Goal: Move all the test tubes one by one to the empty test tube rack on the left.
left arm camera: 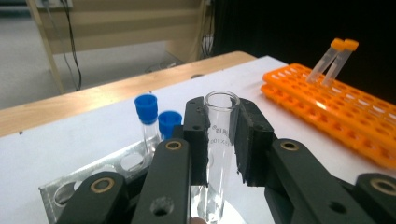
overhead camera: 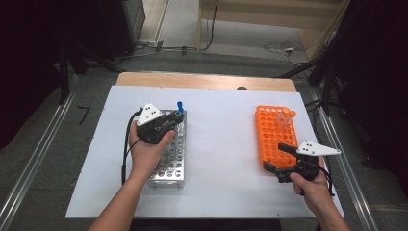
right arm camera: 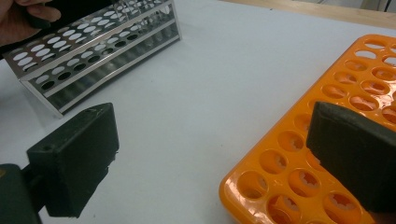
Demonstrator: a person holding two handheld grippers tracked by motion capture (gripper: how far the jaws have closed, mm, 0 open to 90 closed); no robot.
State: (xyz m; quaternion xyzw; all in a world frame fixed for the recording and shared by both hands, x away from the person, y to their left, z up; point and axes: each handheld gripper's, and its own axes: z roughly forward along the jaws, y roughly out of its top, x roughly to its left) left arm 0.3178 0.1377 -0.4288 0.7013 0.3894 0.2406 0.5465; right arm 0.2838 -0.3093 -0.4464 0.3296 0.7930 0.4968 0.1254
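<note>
Glass tube: we have it clamped upright in our left gripper, above the metal rack on the left of the white table; its open rim stands just above the pads.
Left gripper: narrow, both pads pressed on the tube's upper wall, just under the rim.
Right gripper: jaws wide apart with nothing between them, hovering at the near edge of the orange rack.
Neighbours: two tubes with blue caps stand in the metal rack just behind our tube; two orange-capped tubes lean in the far end of the orange rack, well apart from it.
Handling: we judge the tube light, stiff, smooth and breakable, so it could slip in the pads or crack under a hard squeeze.
Where to hold: high on the straight wall below the rim, as now, which leaves the bottom free to find a hole.
Caution: we would keep it plumb and lower it slowly, since a tilted tube may catch on the metal edge.
</note>
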